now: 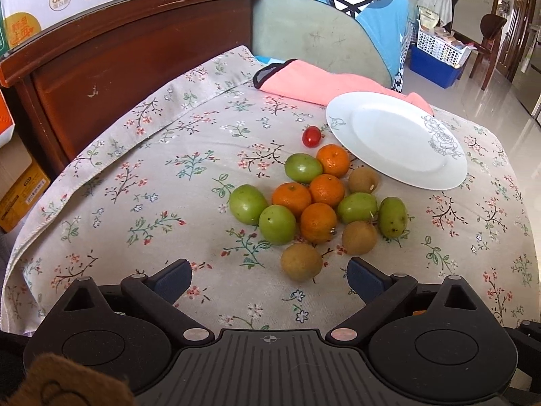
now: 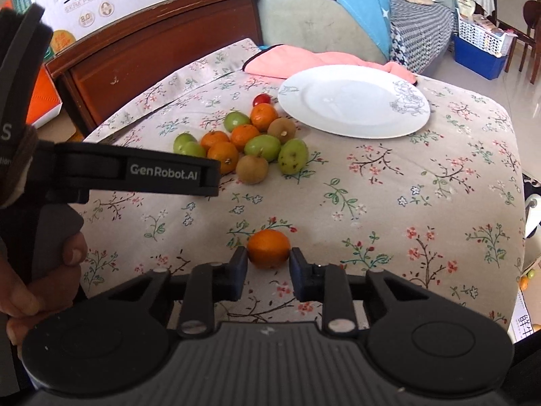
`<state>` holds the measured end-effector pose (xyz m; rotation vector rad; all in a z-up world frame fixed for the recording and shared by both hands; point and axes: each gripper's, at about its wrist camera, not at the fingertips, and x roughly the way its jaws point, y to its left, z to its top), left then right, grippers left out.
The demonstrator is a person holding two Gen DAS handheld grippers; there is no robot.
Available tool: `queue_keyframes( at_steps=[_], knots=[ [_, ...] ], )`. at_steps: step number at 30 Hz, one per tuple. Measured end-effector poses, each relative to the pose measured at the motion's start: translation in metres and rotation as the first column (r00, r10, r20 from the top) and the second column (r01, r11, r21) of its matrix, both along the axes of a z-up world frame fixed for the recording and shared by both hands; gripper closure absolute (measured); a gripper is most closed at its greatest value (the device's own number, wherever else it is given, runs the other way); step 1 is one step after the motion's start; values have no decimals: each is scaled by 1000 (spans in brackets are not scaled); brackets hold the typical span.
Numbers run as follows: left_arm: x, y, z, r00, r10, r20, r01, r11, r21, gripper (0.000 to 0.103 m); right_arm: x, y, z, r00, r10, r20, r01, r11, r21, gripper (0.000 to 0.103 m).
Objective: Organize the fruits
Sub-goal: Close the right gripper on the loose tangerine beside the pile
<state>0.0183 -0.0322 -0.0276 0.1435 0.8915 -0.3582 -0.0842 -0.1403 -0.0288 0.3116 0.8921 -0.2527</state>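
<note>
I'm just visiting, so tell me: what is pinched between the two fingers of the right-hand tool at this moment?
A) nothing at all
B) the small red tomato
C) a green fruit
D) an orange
D: in the right wrist view the right gripper has its pads pressed against both sides of an orange, apart from the fruit pile; the white plate is bare.

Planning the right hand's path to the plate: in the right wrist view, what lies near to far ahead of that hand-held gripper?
Right hand-held gripper shut on an orange → bare floral cloth → brown fruit → cherry tomato → pink cloth.
</note>
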Motion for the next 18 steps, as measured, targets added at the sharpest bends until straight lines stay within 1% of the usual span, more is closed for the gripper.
queue_keyframes(
  at_steps=[2,5,10,11,12,15,16,17,18],
  knots=[
    [3,-2,-4,1000,2,-9,-2,1000,5,8,-1,-3,0,1000,-17,2,17,1000,15,76],
    [6,-3,-7,1000,5,-23,-5,1000,-7,14,-1,-5,-1,1000,-24,2,24,999,24,76],
    [9,-8,-13,999,-7,-38,7,1000,-9,34,-1,-5,-1,1000,-25,2,25,999,26,76],
    [9,-9,-13,1000,-8,-29,8,1000,-7,35,-1,-5,-1,1000,-25,2,25,999,26,76],
    [9,-10,-14,1000,-13,-20,13,1000,-4,41,-1,-5,-1,1000,-25,2,25,999,27,76],
    [8,-12,-13,1000,-29,-2,29,1000,-1,55,-1,-6,-1,1000,-26,3,26,999,30,76],
    [7,-12,-12,999,-38,-2,38,999,-11,61,-1,-7,-1,1000,-27,3,26,999,31,76],
    [7,-11,-12,999,-45,-6,45,999,-26,64,-1,-7,-1,1000,-27,4,27,999,33,76],
    [7,-10,-11,999,-50,-12,49,998,-42,69,-1,-7,-1,1000,-29,4,29,999,33,77]
  ],
)
